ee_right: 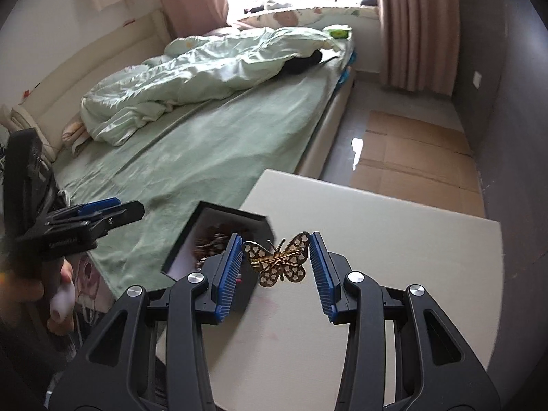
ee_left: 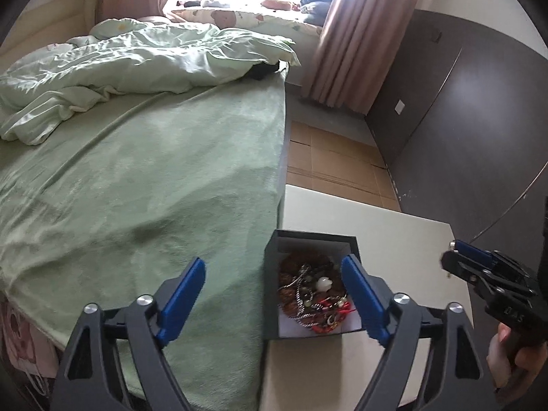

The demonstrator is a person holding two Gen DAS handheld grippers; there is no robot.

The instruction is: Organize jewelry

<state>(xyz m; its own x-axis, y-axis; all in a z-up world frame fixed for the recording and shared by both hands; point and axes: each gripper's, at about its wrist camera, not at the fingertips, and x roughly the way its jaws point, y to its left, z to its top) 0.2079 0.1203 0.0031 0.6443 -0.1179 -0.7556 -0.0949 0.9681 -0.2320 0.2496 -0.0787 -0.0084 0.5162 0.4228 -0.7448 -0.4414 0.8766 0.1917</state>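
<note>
A black jewelry box [ee_left: 310, 239] with a white lining stands open on the white table [ee_left: 394, 239], near its left edge. Inside lies a tangled heap of jewelry [ee_left: 313, 294]: chains, beads and red pieces. My left gripper [ee_left: 274, 263] hangs over the bed's edge and the box with its jaws wide apart and nothing gripped; its right finger [ee_left: 359, 291] overlaps the box. My right gripper [ee_right: 275, 239] is shut on a gold butterfly hair clip [ee_right: 279, 262], held above the table [ee_right: 394, 239] just right of the box [ee_right: 236, 215]. Each gripper shows at the edge of the other's view.
A bed with a green sheet [ee_left: 154, 188] and a crumpled quilt [ee_left: 137, 61] adjoins the table on the left. Flattened cardboard [ee_right: 411, 150] lies on the floor beyond the table. A dark wardrobe [ee_left: 462, 120] and pink curtains [ee_left: 342, 41] stand to the right.
</note>
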